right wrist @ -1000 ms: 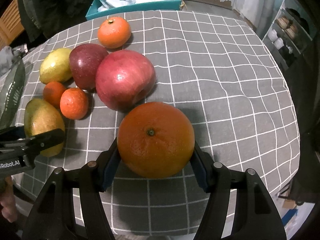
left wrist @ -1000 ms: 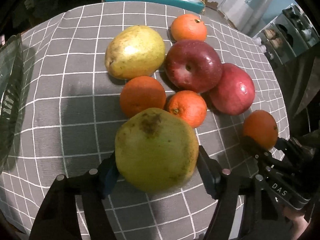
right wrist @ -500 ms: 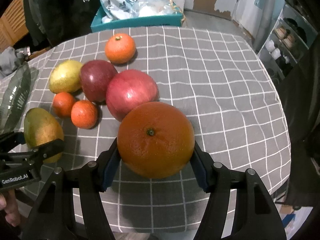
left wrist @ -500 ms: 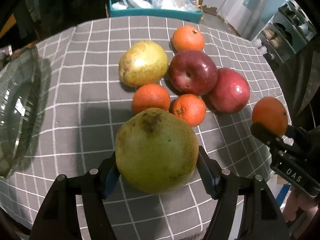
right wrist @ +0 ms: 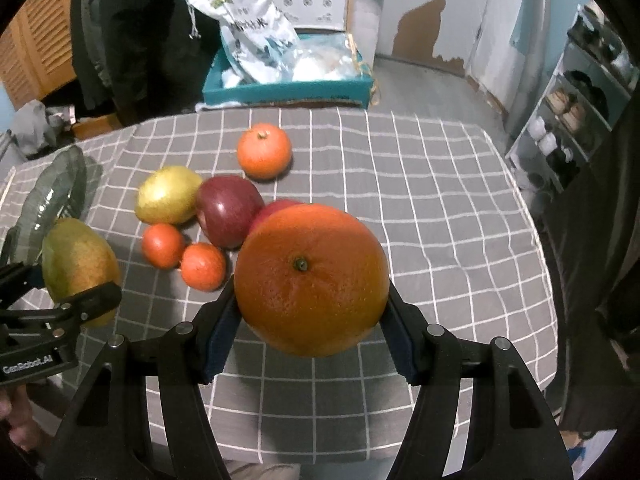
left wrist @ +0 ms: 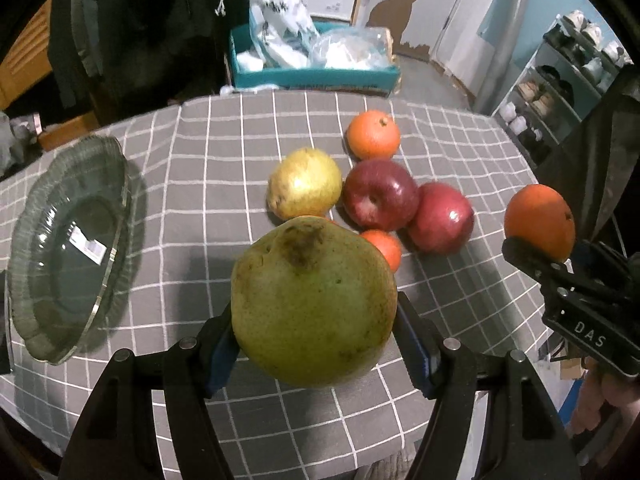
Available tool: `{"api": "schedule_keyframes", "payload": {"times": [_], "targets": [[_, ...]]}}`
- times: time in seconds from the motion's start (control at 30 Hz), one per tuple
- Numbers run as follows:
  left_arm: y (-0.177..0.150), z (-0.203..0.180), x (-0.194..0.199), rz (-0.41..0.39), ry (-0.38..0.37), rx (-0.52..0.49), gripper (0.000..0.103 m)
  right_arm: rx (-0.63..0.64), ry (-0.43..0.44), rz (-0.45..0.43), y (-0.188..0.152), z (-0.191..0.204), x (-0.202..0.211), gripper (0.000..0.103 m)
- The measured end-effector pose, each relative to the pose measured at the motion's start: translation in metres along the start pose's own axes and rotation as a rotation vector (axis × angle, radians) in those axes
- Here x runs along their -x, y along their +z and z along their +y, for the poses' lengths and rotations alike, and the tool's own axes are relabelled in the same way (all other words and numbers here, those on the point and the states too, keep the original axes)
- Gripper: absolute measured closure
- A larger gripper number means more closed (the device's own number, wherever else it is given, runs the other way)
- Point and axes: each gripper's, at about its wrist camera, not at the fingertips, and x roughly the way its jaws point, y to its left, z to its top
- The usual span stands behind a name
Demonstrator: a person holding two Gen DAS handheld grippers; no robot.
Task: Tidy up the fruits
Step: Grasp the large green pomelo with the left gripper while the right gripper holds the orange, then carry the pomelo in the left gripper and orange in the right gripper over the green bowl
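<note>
My left gripper (left wrist: 316, 344) is shut on a big green pear (left wrist: 314, 300) and holds it above the table; it also shows in the right wrist view (right wrist: 78, 266). My right gripper (right wrist: 310, 328) is shut on a large orange (right wrist: 311, 278), also lifted, seen at the right in the left wrist view (left wrist: 538, 222). On the grey checked cloth (left wrist: 200, 208) lie a yellow pear (left wrist: 305, 188), two red apples (left wrist: 380, 195) (left wrist: 440, 218), an orange (left wrist: 373, 135) and small tangerines (right wrist: 203, 266) (right wrist: 163, 245). A glass bowl (left wrist: 68, 248) sits at the left.
A teal box (left wrist: 316, 78) with plastic bags stands beyond the table's far edge. Shelves with shoes (left wrist: 560, 92) are at the right. The table's near edge lies just under both grippers.
Both grippers have risen and drawn back with their fruit; the table fruit looks smaller and farther. The glass bowl has come fully into the left wrist view.
</note>
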Motion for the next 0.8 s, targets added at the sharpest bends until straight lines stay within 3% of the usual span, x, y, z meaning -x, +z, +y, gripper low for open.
{"api": "schedule_keyframes", "payload": {"times": [0.4, 0.8], "targets": [[0.011, 0.008, 0.049, -0.132, 0.019, -0.010, 0.032, 0.032, -0.017, -0.110, 0.021, 0.010, 0.037, 0.038], [0.022, 0.026, 0.092, -0.252, 0.049, -0.001, 0.032, 0.039, 0.031, -0.193, 0.038, 0.024, 0.074, 0.038]]}}
